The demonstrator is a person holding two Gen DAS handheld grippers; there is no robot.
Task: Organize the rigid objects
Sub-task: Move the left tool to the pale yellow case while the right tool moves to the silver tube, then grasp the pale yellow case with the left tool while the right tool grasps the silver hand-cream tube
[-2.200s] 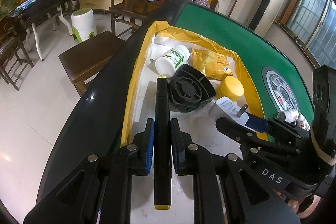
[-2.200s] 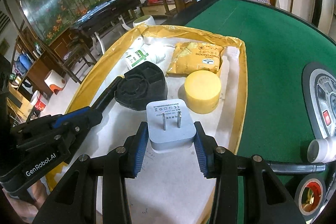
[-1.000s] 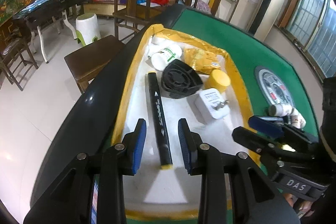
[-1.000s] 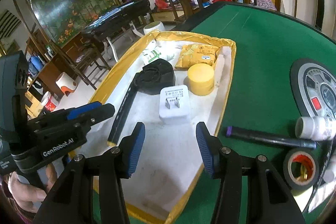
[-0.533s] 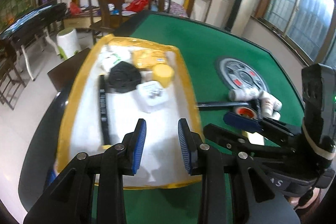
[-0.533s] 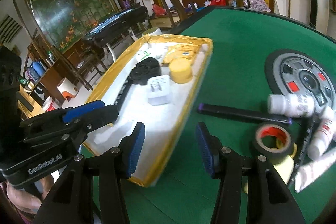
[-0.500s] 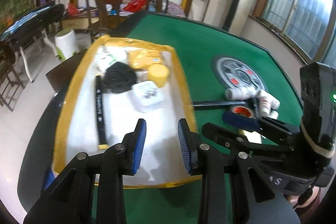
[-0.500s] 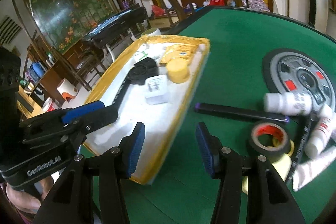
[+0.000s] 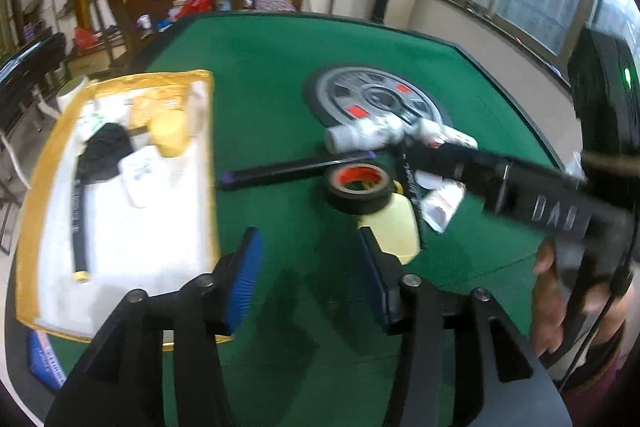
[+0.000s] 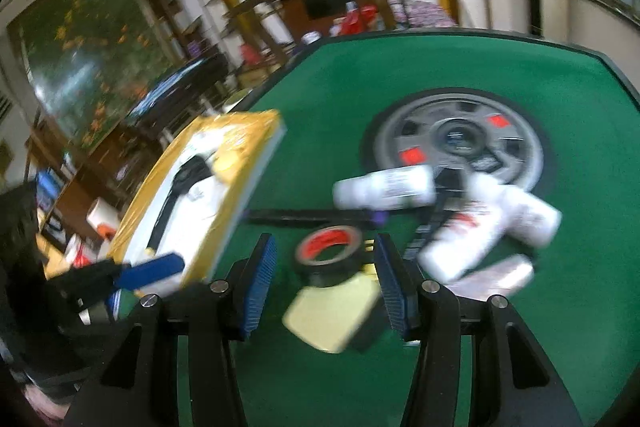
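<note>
The left wrist view looks forward and down along the left hand-held gripper (image 9: 310, 263) from above the near edge of the green felt counter (image 9: 260, 67), with the yellow-rimmed white tray (image 9: 200, 163) on its left and the right hand-held gripper (image 9: 440, 155) reaching in from the right. The right wrist view sits lower and nearer along its own fingers (image 10: 260, 279), facing the far side. Both share the black tape roll with red core (image 9: 358, 187) (image 10: 328, 255), the pale yellow block (image 10: 332, 311), the tray (image 10: 248, 187) and the grey round centre panel (image 10: 460, 143).
</note>
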